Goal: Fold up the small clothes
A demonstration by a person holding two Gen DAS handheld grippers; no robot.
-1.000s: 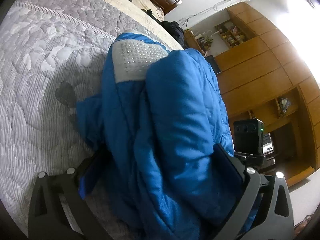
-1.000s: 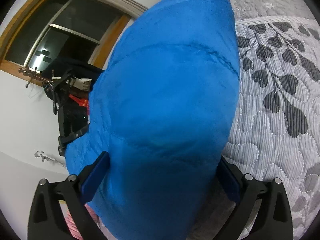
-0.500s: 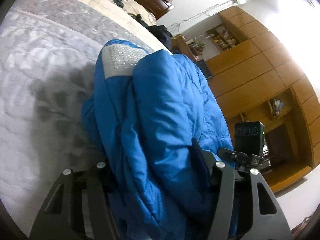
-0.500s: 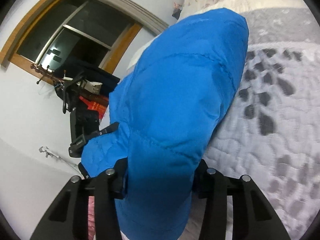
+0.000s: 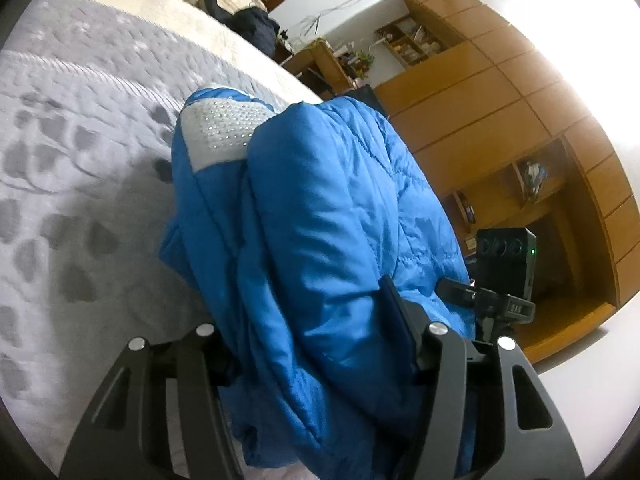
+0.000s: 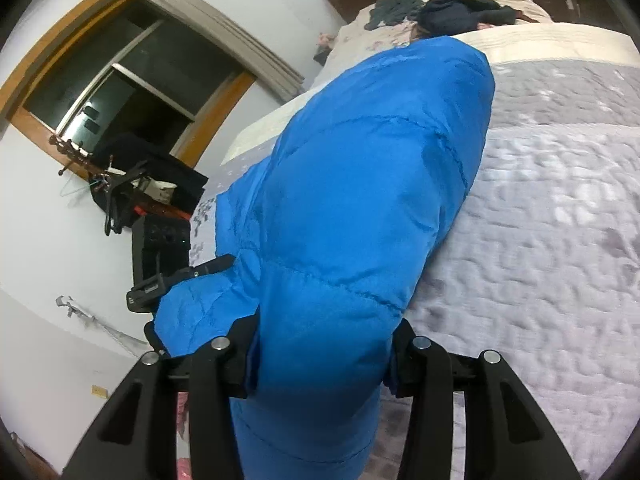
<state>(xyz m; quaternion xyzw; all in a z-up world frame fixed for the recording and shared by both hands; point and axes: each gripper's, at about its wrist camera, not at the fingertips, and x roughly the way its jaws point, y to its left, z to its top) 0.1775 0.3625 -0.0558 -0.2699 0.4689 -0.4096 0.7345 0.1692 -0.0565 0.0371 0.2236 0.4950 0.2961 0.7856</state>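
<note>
A blue padded jacket (image 5: 328, 216) lies bunched on the grey quilted bed (image 5: 80, 160), with a grey dotted patch (image 5: 220, 128) showing at its far end. My left gripper (image 5: 316, 344) is shut on a thick fold of the jacket near the camera. In the right wrist view the same blue jacket (image 6: 360, 200) fills the middle, and my right gripper (image 6: 324, 356) is shut on its near end. The other gripper's camera block (image 6: 160, 248) shows past the jacket's left edge.
Dark clothes (image 6: 460, 12) lie heaped on the cream bedding at the head of the bed. Wooden cabinets and shelves (image 5: 520, 140) stand beyond the bed's far side. A window (image 6: 120, 88) and a rack with dark clothes (image 6: 144, 184) are on the other side.
Both grippers have closed from wide open onto the jacket. They have lifted and pulled back, so more of the bed and room shows around the jacket.
</note>
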